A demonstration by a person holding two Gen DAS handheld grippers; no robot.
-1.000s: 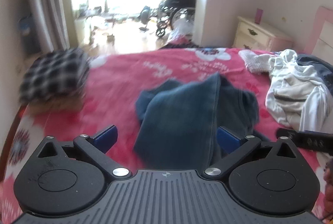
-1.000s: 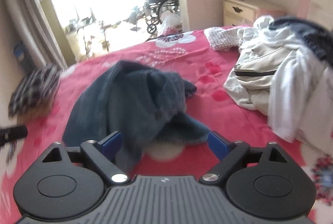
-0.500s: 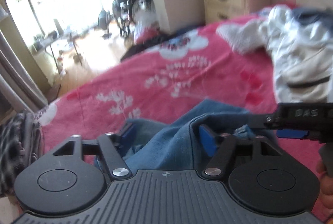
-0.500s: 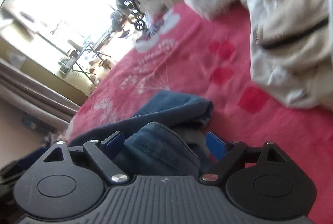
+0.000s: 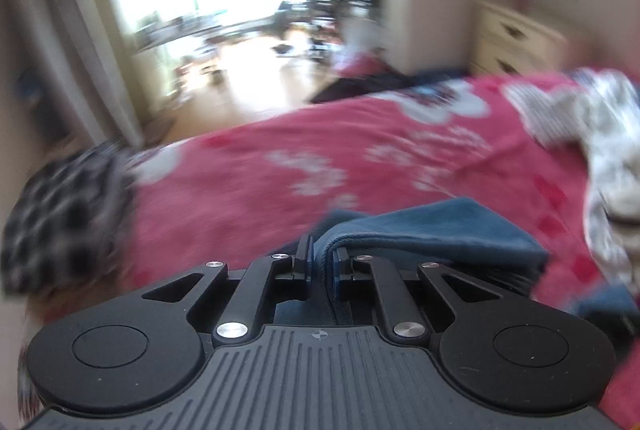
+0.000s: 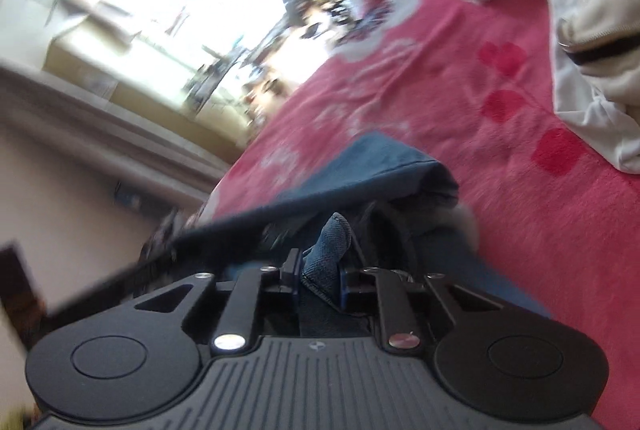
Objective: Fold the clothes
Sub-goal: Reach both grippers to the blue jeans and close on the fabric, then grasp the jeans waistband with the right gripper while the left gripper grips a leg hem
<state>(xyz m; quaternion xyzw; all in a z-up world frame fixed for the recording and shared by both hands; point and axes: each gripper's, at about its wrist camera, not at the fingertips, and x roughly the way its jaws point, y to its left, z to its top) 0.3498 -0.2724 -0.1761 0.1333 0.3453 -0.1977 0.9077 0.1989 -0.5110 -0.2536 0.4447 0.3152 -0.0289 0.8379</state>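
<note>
Both grippers are clamping down: left gripper (image 5: 323,262) pinching the jeans (image 5: 440,230) hem, right gripper (image 6: 318,272) squeezing a denim fold, on the bed (image 5: 248,198).

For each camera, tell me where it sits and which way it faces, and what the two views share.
Left wrist: sits on the left gripper, looking along its fingers over the red bedspread toward a bright doorway; fingers shut on the jeans.
Right wrist: sits on the right gripper, tilted, facing the same way; fingers shut on the jeans.
Shared: jeans, bedspread, white clothes pile.
</note>
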